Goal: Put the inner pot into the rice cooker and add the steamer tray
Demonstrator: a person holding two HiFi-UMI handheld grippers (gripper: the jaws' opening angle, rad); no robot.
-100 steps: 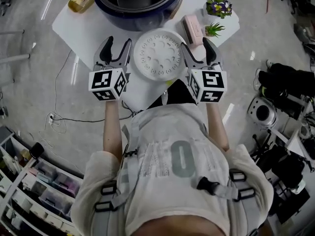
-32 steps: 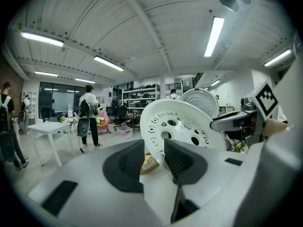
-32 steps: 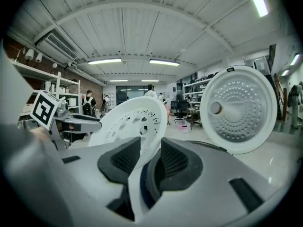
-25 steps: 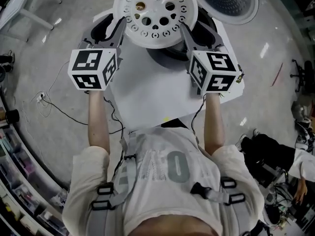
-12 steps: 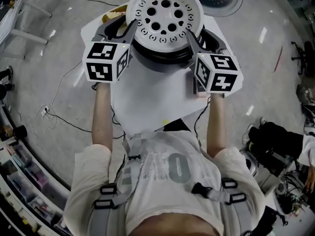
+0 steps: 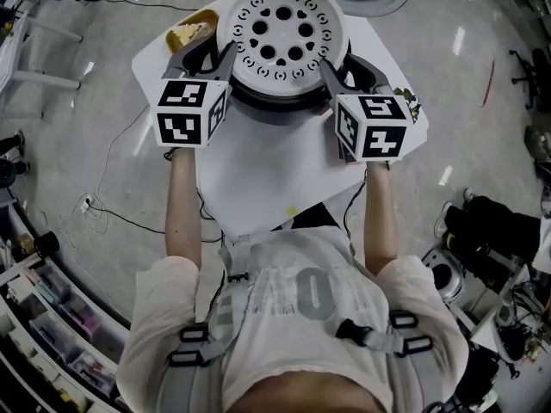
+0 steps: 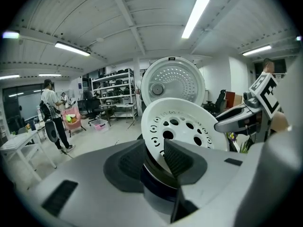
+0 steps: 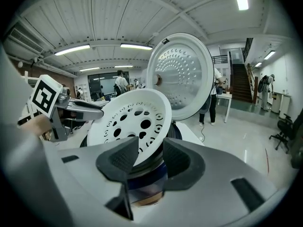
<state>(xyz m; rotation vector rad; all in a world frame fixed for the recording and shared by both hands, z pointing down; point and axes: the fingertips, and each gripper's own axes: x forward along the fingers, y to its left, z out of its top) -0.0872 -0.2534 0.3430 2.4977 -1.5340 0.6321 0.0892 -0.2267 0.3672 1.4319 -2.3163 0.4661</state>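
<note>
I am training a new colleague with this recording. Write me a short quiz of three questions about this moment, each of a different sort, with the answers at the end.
1. True or false: the lid of the rice cooker stands open.
2. What do the left tool and the right tool grip? A the inner pot; B the steamer tray; C the lid.
3. In a few words: on what does the rice cooker stand?
Key: 1 true; 2 B; 3 on the white table.
</note>
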